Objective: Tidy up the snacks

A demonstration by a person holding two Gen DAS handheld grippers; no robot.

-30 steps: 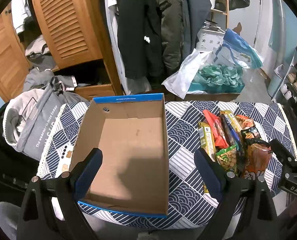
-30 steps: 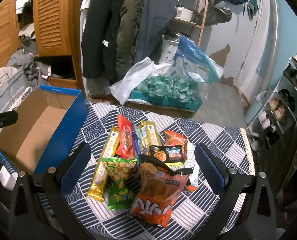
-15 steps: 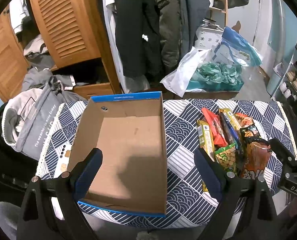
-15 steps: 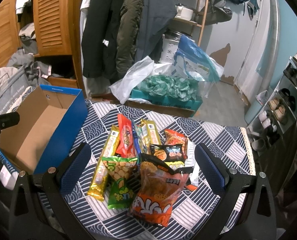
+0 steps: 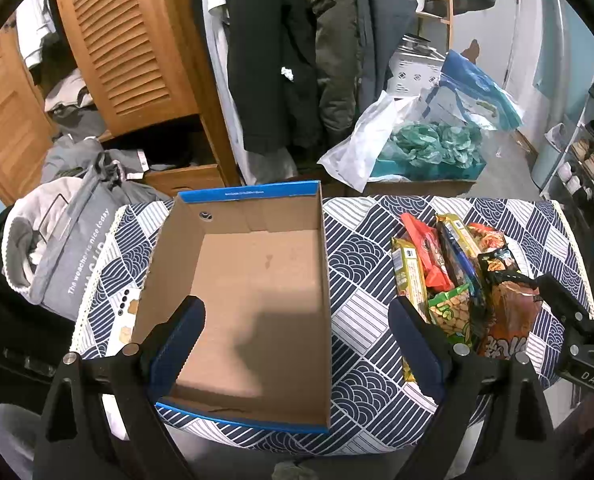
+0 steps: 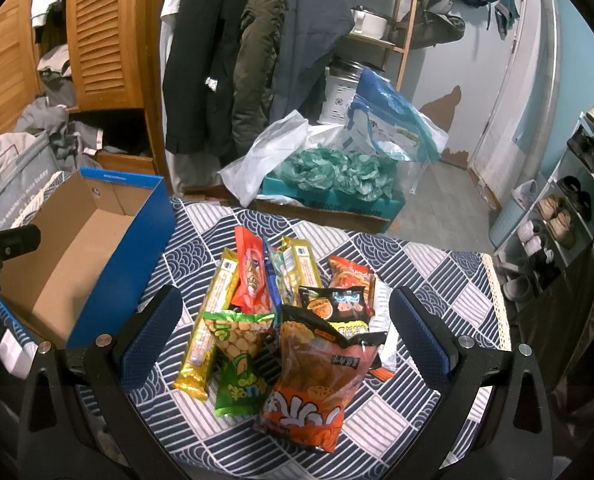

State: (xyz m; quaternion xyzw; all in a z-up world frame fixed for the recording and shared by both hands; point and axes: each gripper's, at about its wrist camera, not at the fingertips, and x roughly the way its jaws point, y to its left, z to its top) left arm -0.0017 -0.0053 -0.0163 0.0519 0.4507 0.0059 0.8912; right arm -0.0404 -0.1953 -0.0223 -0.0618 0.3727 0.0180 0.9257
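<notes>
An empty cardboard box with blue outside (image 5: 257, 276) (image 6: 97, 240) lies on the left of the patterned table. A pile of snack packets (image 5: 457, 276) (image 6: 289, 312) lies to its right: a big orange bag (image 6: 313, 380) nearest, a green pea bag (image 6: 237, 344), a gold bar (image 6: 209, 316), a red packet (image 6: 253, 276), a black packet (image 6: 333, 304). My left gripper (image 5: 297, 320) hangs open above the box's near end. Open too, my right gripper (image 6: 285, 312) hovers over the snack pile, nothing between its fingers.
The table wears a navy and white patterned cloth (image 6: 437, 280). A grey bag (image 5: 57, 248) sits at the left edge. Behind stand a wooden louvred wardrobe (image 5: 125, 40), hanging coats (image 6: 233, 52), a teal box with plastic bags (image 6: 337, 180) and a shoe rack (image 6: 569, 208) on the right.
The left wrist view has shifted slightly, so the box sits a little lower and farther left in frame. The right gripper and the snacks have barely moved.
</notes>
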